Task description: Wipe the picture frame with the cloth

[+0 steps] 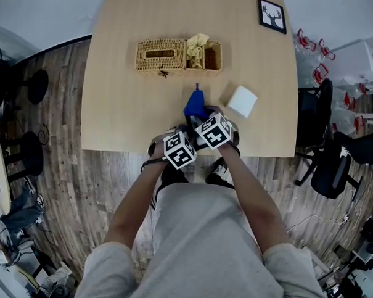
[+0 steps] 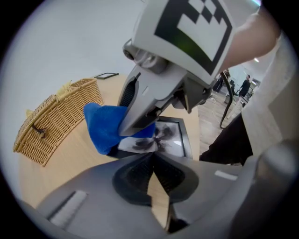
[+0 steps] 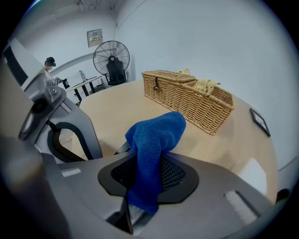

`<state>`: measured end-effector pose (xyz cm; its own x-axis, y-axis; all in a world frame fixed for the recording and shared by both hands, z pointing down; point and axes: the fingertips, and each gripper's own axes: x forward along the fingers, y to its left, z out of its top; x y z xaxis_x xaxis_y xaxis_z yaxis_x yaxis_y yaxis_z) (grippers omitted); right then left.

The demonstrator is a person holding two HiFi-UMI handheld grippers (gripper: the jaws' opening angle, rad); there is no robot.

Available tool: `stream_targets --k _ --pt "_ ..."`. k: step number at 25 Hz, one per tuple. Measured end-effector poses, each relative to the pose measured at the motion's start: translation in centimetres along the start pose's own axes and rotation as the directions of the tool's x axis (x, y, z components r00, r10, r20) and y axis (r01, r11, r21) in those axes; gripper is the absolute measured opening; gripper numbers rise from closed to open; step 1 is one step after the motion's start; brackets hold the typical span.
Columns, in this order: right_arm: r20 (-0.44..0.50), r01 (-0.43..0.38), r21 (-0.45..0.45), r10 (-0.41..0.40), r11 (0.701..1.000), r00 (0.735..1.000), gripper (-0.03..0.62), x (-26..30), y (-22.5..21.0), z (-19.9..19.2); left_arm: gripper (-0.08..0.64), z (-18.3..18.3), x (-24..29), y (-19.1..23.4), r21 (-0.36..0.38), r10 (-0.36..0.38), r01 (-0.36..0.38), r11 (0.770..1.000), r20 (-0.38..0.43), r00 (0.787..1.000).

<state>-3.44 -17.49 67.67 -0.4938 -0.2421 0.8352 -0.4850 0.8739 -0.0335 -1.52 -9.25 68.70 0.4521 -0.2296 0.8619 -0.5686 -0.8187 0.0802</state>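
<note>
A black picture frame [image 2: 175, 135] with a dark print on white lies flat near the table's front edge. My left gripper [image 2: 152, 158] sits at the frame's near edge with its jaws closed together, apparently pinching that edge. A blue cloth [image 3: 154, 135] is clamped in my right gripper [image 3: 147, 170] and stands up out of the jaws. In the left gripper view the right gripper [image 2: 140, 122] presses the blue cloth [image 2: 100, 123] onto the frame's far left corner. From the head view the blue cloth [image 1: 194, 104] shows just beyond both marker cubes, which hide the frame.
A wicker basket [image 1: 163, 55] with yellow cloth in an open compartment stands mid-table. A white block [image 1: 242, 101] lies right of the cloth. A second small black frame [image 1: 272, 15] with a deer print sits at the far right corner. Black chairs [image 1: 325, 151] stand to the right.
</note>
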Motion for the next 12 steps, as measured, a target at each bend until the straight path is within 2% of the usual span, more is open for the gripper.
stream_targets --k 7,12 --pt "-0.014 -0.104 -0.038 0.103 0.994 0.995 0.103 0.6 2.1 1.0 0.054 0.1 0.0 0.0 0.005 0.003 -0.003 1.0 0.003 1.0" --pt "-0.019 -0.149 -0.045 0.148 0.988 0.989 0.103 0.9 3.3 1.1 0.054 0.1 0.0 0.0 -0.001 0.005 -0.005 1.0 0.007 1.0"
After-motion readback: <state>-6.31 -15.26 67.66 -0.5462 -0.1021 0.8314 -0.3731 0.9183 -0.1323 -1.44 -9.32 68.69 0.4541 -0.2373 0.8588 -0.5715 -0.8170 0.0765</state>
